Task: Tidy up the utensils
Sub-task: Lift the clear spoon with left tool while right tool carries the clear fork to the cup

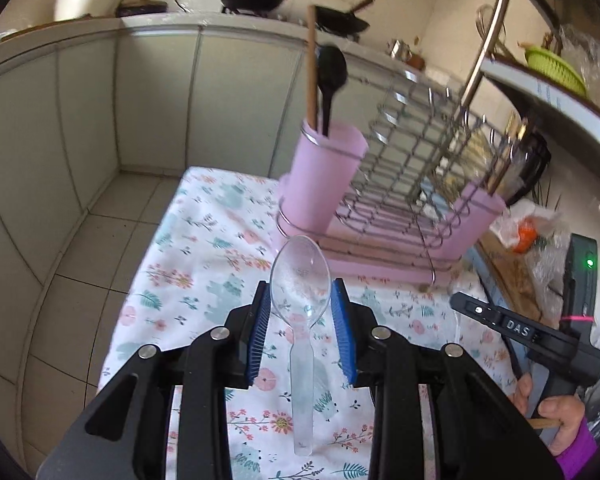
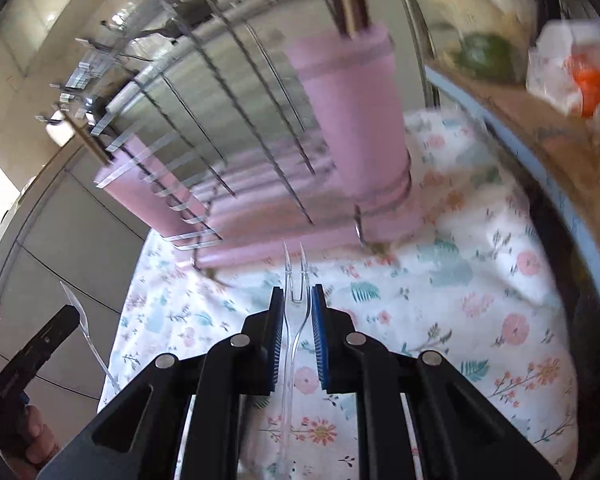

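Observation:
My left gripper [image 1: 300,286] is shut on a clear plastic spoon [image 1: 302,376]; the bowl sticks out past the blue pads and the handle runs back under the jaws. My right gripper [image 2: 297,290] is shut on a clear two-tined plastic fork [image 2: 289,360], tines forward. Both hover over the floral cloth [image 1: 204,248]. Ahead stands a wire dish rack [image 1: 412,152] on a pink tray. Its near pink cup [image 1: 324,168] holds a black ladle [image 1: 332,68] and a wooden stick. In the right wrist view the other pink cup [image 2: 356,120] is close ahead and blurred.
The table's left edge drops to a tiled floor [image 1: 100,240]. A wooden board and a bag with something orange [image 1: 524,232] lie to the right of the rack. A shelf with a green basket [image 1: 556,68] hangs above it. Woks sit on the far counter.

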A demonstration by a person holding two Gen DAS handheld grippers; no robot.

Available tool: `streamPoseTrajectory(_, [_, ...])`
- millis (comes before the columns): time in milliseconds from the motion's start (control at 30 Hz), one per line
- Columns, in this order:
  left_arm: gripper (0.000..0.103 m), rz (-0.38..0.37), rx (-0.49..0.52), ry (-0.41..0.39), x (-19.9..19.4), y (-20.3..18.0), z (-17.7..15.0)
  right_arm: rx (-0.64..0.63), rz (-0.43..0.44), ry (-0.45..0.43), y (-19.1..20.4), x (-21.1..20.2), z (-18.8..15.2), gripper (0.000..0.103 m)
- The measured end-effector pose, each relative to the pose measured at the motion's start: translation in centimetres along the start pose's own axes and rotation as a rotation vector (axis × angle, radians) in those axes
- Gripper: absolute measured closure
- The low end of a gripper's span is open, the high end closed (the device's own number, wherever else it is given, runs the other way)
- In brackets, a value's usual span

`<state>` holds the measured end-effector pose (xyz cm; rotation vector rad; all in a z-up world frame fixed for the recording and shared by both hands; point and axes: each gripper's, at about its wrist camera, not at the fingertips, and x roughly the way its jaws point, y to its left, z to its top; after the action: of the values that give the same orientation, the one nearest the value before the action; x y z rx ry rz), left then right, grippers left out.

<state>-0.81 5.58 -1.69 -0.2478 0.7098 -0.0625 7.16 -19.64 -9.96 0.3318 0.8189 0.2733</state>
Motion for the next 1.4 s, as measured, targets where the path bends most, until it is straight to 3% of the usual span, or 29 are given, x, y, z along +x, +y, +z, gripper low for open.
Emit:
streamPoseTrajectory(100, [0.072,0.044,-0.011,-0.061,-1.4,0.3,0.3,-0.044,0.007,-0.051,1.1,-1.6,0.6,0.090])
streamPoseTrajectory(200, [0.072,0.040,-0.024,-0.090,-2.4,0.4,0.5,-0.089,0.018,-0.105,2.2,-3.4,1.1,0.090])
streamPoseTrajectory(433, [0.072,0.048,-0.014,-0.113,-2.8,-0.2,1.1,-0.176,0.020,-0.225,3.4,-7.5,1.1,0.090])
streamPoseTrajectory(733, [0.072,0.025,0.017,-0.145,-2.7,-1.2,2.6,-0.185,0.028,-0.341,2.8,-11.1,2.7,0.090])
streamPoseTrajectory(1100, [0.072,-0.101,-0.022,-0.307,-4.3,-1.0,8.9,-0.190,0.033,-0.472,2.2,-14.7,7.1,0.090])
streamPoseTrajectory(1400, [0.072,-0.122,-0.007,-0.427,-4.6,-2.7,13.8,-0.205,0.009,-0.592,2.0,-17.4,11.0,0.090])
